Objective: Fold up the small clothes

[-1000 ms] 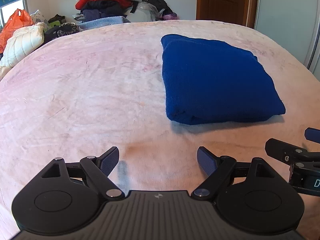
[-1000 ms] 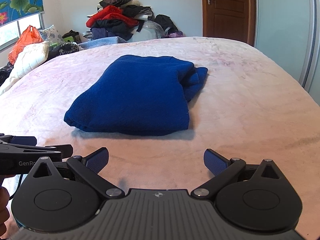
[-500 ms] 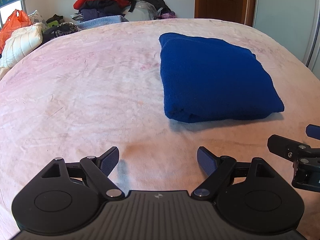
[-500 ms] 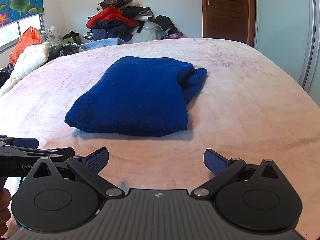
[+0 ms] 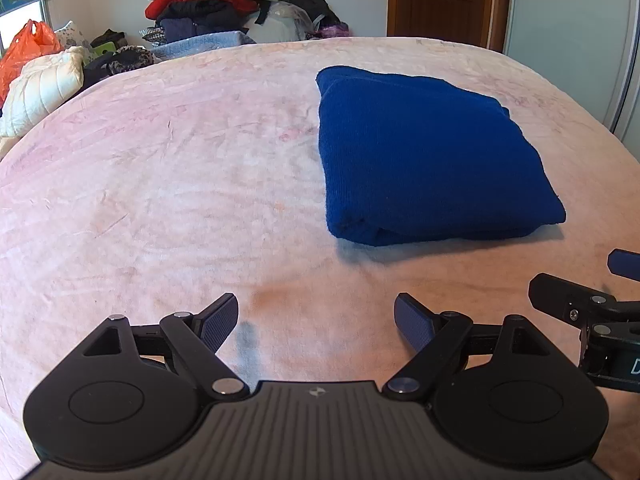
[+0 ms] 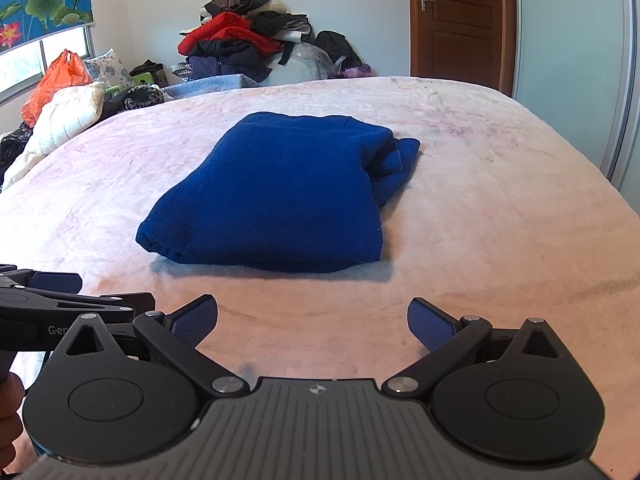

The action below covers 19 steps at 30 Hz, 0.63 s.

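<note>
Pink bedding on the bed (image 5: pixel 168 184) carries the folded blue sweater (image 5: pixel 424 152), lying square and well apart from both claws. Left claw (image 5: pixel 316 316) and right claw (image 6: pixel 312 320) stand wide open, holding nothing. Risk: any further snag at the loose layered edge could undo the fold.

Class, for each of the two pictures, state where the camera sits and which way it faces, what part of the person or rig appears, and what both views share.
Left wrist: on the left gripper, looking forward and down across the pink bed; right gripper at the right edge.
Right wrist: on the right gripper, facing likewise; a hand shows at the left edge.
Shared: folded blue garment, clothes pile, wooden door. Both grippers are open.
</note>
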Motion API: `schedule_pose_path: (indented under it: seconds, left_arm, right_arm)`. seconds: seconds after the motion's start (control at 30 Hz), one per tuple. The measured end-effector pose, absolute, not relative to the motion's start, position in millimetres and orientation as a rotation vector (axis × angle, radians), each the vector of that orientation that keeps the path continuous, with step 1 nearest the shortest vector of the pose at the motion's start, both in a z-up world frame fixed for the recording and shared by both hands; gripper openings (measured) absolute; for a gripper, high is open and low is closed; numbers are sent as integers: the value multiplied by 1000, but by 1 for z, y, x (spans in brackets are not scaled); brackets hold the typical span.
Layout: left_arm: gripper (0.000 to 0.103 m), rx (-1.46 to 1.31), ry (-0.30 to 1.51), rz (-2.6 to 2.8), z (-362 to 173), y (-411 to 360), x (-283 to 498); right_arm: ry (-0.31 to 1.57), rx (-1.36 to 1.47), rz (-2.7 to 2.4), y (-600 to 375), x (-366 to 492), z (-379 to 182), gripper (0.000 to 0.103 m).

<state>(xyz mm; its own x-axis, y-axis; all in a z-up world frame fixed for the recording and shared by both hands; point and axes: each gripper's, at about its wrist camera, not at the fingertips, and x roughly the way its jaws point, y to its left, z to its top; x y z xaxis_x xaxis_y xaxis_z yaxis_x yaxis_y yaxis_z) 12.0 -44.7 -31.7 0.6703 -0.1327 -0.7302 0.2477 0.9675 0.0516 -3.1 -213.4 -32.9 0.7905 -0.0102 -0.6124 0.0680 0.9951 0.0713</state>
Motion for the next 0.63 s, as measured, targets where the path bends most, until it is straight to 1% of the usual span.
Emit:
schedule_pose_path:
  seconds: [0.4,0.63]
  left_arm:
    - [86,173,765,-202,-30,-46,9]
    - [86,164,785,-203,-31,-45,11]
  right_arm:
    - [662,93,-42,-213,-3,-35,102]
    - [664,93,-40,-212,-3,-38,102]
